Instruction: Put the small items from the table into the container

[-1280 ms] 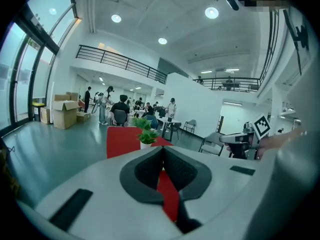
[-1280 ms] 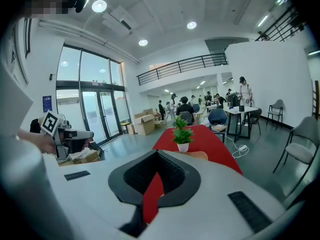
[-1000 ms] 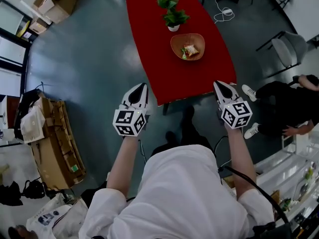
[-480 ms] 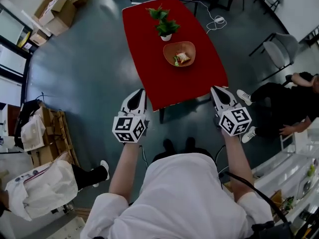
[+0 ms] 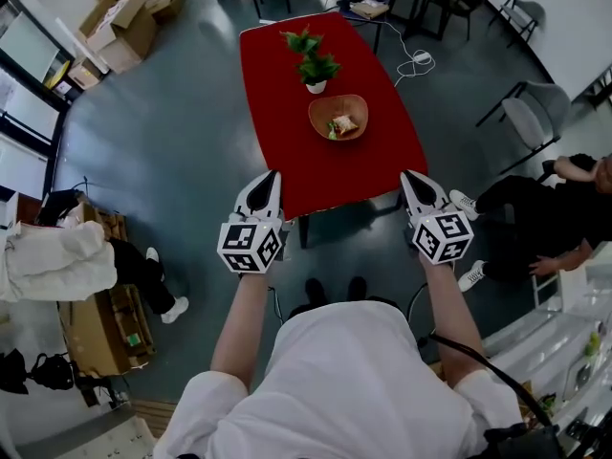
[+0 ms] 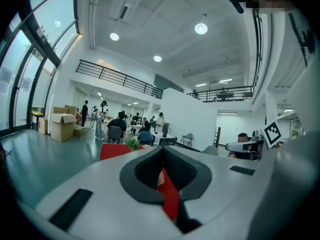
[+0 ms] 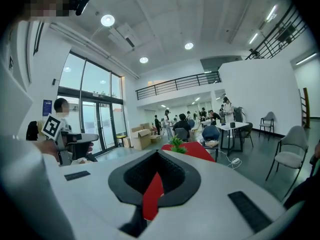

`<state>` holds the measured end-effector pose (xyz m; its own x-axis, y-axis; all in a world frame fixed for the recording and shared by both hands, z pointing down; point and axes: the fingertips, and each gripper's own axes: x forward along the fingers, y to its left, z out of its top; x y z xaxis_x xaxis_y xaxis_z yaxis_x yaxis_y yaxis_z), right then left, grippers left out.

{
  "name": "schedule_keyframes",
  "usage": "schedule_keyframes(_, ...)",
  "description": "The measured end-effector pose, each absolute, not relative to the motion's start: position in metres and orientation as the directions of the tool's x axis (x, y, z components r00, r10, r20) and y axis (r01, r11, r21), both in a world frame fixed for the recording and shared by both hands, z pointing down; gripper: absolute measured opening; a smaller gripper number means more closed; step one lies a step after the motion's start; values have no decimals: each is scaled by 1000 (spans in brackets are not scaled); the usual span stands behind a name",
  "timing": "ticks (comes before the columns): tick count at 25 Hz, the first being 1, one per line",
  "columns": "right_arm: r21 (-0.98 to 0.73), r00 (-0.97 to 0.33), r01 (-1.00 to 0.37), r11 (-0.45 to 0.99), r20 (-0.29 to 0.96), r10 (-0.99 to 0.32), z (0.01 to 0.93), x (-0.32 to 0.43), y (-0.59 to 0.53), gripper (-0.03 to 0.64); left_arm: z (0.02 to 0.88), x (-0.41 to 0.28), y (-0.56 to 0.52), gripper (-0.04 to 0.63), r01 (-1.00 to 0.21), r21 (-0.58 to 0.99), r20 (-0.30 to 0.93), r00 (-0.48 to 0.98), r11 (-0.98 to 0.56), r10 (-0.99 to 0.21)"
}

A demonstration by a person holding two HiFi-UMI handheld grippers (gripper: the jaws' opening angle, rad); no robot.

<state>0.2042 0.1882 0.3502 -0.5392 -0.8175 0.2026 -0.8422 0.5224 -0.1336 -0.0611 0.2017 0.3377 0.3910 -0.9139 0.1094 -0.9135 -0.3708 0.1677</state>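
A red table (image 5: pixel 287 151) stands ahead on the grey floor. On it sits a wooden bowl (image 5: pixel 361 113) with small wrapped items (image 5: pixel 340 124) inside, and behind the bowl a potted plant (image 5: pixel 312 63). My left gripper (image 5: pixel 272 174) hovers off the table's near left corner, shut and empty. My right gripper (image 5: pixel 407 174) hovers off the near right corner, also shut and empty. In the left gripper view the shut jaw tips (image 6: pixel 162 148) point level at the table (image 6: pixel 112 150) and plant (image 6: pixel 132 143). The right gripper view shows the same past its tips (image 7: pixel 156 153).
A person in dark clothes (image 5: pixel 545 208) sits on the floor at the right. Another in white (image 5: pixel 48 256) is at the left beside a wooden crate (image 5: pixel 96 323). Cardboard boxes (image 5: pixel 124 17) lie at the far left, a grey chair (image 5: pixel 531 113) and a floor cable (image 5: pixel 418 60) at the far right.
Both grippers have risen and stayed shut. The table now looks smaller and farther off. A person in white has moved across the floor at the left.
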Motion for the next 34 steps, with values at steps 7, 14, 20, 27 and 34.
schedule_keyframes(7, -113, -558, -830, 547, 196, -807, 348, 198, 189, 12, 333, -57, 209, 8, -921, 144, 108, 379, -363, -919)
schedule_keyframes(14, -114, -580, -815, 569, 181, -794, 343, 197, 185, 12, 324, -53, 208, 8, -923, 126, 96, 376, -363, -922)
schedule_keyframes(20, -111, -584, -812, 573, 173, -793, 341, 199, 179, 12, 324, -52, 206, 9, -923, 121, 95, 377, -365, -921)
schedule_keyframes(27, -112, -585, -811, 574, 164, -794, 338, 200, 173, 12, 326, -48, 201, 8, -919, 125, 98, 386, -373, -917)
schedule_keyframes(34, -117, -582, -813, 570, 166, -796, 342, 201, 171, 12, 327, -46, 196, 8, -916, 125, 98, 393, -380, -914)
